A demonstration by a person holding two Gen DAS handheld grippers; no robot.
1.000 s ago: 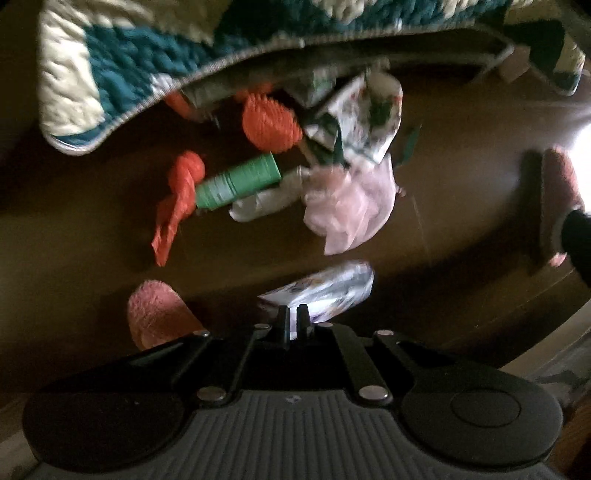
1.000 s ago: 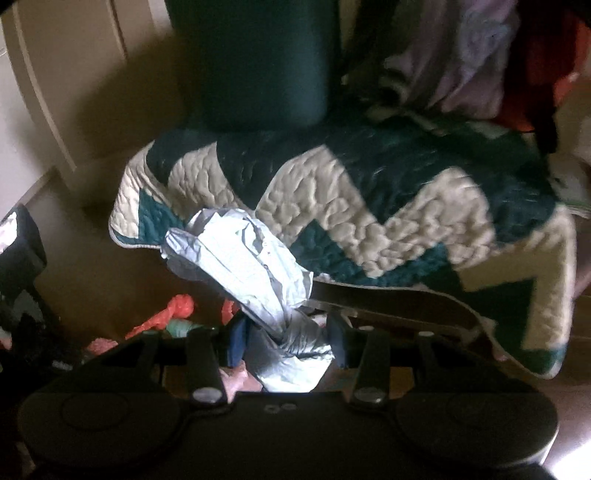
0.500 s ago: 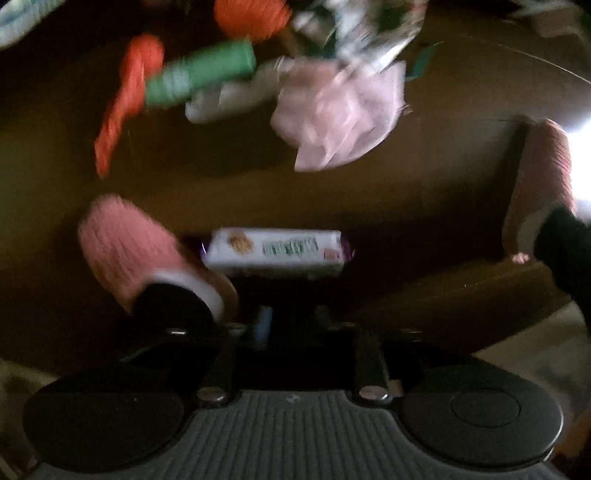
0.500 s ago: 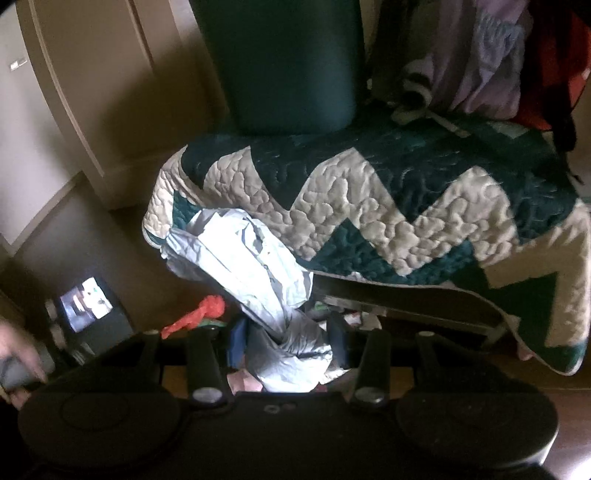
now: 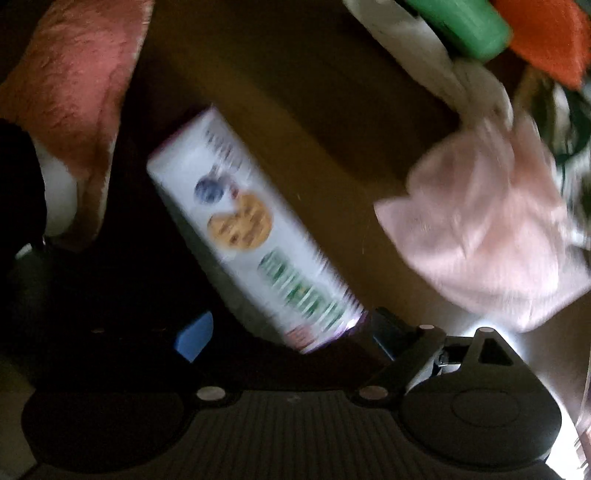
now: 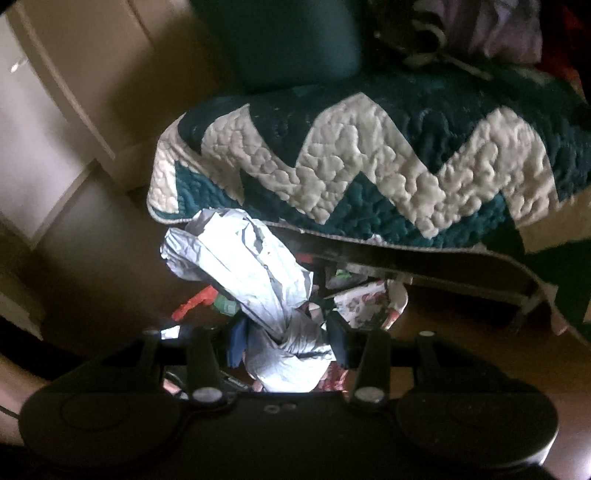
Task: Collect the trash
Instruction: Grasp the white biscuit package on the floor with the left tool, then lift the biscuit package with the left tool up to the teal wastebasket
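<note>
A white cookie packet (image 5: 251,236) lies slanted on the brown floor (image 5: 295,92) in the left wrist view. Its near end sits between the fingers of my left gripper (image 5: 288,334), whose jaws are opening wide; the blue pad (image 5: 194,336) stands clear of the packet. More trash lies at the right: a crumpled pink bag (image 5: 480,229), a green tube (image 5: 465,26) and an orange piece (image 5: 546,37). In the right wrist view my right gripper (image 6: 286,341) is shut on a crumpled grey plastic bag (image 6: 251,266), held above the floor.
A person's pink slipper (image 5: 74,92) stands just left of the packet. A chair draped in a green-and-white zigzag quilt (image 6: 369,166) overhangs more litter, including a floral wrapper (image 6: 365,302) and a red scrap (image 6: 192,304). Pale cabinet doors (image 6: 55,110) line the left.
The left gripper dropped close to the floor and rolled, its jaws going from shut to wide around the cookie packet's end. The right gripper kept its hold on the grey bag and dipped slightly.
</note>
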